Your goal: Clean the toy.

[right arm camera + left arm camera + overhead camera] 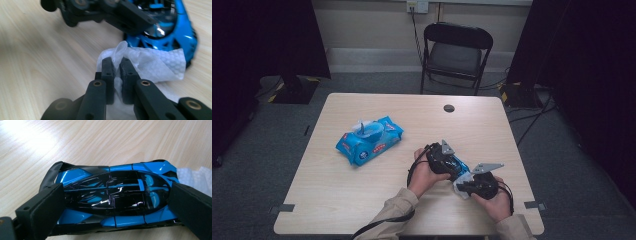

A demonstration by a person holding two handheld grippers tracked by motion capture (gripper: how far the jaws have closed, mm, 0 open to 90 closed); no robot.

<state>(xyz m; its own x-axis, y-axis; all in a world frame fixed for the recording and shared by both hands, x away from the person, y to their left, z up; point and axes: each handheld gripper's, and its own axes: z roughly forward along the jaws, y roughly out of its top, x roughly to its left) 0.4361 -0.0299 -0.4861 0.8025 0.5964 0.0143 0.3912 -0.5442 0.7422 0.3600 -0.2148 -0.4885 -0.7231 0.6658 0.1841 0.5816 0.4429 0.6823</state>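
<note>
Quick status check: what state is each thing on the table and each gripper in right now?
Toy car: blue and black, clamped across its body by the left gripper, on the table.
Wet wipe: white, crumpled, pinched in the right gripper, lying against the car.
Wipes pack: lying flat, flap open, one wipe sticking up.
Folding chair: unfolded, unoccupied.

The high view is dim with dark corners, glare whitens the table [27, 137] top-left, and the toy car [165, 27] is blurred.

Tabletop [362, 200] bare left of both hands; wipes pack [369, 140] the lone obstacle, well apart at far left.
</note>
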